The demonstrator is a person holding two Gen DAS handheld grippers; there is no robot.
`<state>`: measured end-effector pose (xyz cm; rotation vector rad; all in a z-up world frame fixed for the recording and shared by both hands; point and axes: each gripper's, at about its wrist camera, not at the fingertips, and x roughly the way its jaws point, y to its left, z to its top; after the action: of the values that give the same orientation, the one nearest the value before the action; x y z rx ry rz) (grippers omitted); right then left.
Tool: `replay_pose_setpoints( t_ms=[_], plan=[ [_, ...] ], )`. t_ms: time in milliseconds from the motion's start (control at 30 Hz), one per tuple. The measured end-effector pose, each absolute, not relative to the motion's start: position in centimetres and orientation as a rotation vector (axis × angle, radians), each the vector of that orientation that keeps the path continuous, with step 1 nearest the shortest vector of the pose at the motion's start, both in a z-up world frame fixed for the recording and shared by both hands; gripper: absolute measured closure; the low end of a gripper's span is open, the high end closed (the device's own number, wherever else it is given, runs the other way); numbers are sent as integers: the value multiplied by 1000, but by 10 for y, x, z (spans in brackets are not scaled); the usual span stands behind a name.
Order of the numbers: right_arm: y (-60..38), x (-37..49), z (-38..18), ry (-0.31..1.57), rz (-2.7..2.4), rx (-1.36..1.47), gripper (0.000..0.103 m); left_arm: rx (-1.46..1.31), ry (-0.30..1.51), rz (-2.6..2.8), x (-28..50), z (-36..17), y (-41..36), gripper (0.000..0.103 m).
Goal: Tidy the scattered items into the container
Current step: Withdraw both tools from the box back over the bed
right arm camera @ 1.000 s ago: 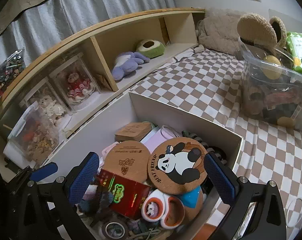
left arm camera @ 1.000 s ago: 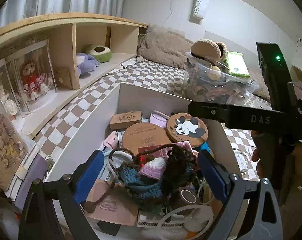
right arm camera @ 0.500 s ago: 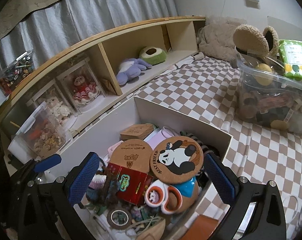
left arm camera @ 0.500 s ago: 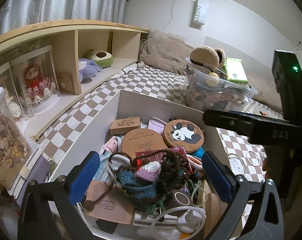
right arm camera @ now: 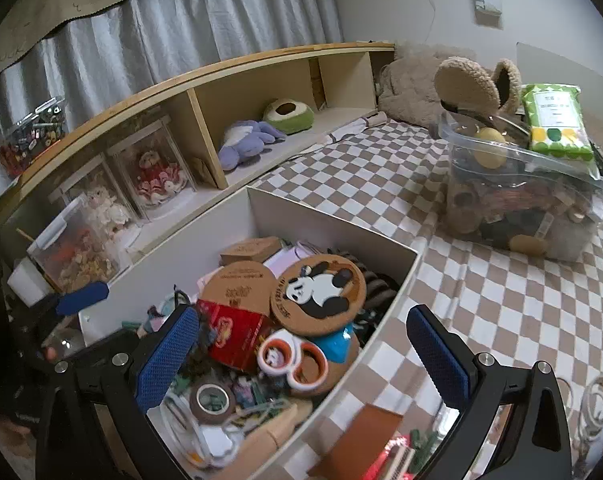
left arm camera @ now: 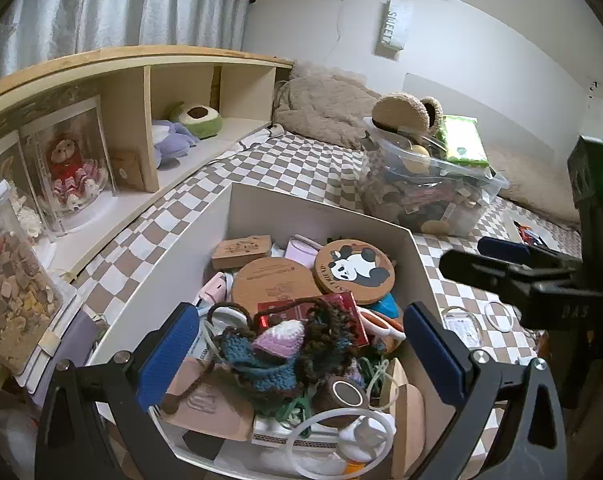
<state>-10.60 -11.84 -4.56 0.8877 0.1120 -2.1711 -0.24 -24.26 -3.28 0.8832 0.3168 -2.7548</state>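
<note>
White box (left arm camera: pixel 309 216), the open container on the checkered bedspread (left arm camera: pixel 301 160), lies with its long axis running from the near edge of both wrist views toward the far end, where a short end wall closes it off just before a clear plastic tub (right arm camera: pixel 541 200) full of odds and ends. A wooden shelf unit (right arm camera: pixel 261 92) runs along its left side.

Left gripper (left arm camera: pixel 301 354) tilts down over the near end of the box, its blue pads spread wide and nothing pressed between them; the crocheted pouch (left arm camera: pixel 269 348) lies loose on the pile below and between them. Right gripper (right arm camera: pixel 301 354) also angles down, jaws wide apart and empty, straddling the box's right wall, with one pad over the contents and the other over the bedspread. In the left wrist view it shows as a dark frame at the right side.

Inside the box, a round panda coaster (right arm camera: pixel 321 292) lies flat atop a plain cork coaster (left arm camera: pixel 273 282). Nearer are a red packet (right arm camera: pixel 237 332), an orange-and-white case (right arm camera: pixel 293 360) and a tape roll (right arm camera: pixel 211 398).
</note>
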Motion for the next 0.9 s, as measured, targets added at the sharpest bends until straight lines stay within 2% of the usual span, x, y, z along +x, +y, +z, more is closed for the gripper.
replay_pose_setpoints(
  t_ms=[900],
  plan=[
    [-14, -86, -51, 60, -2311, 907, 0, 953, 283, -2881, -25, -35, -171, 0]
  ],
)
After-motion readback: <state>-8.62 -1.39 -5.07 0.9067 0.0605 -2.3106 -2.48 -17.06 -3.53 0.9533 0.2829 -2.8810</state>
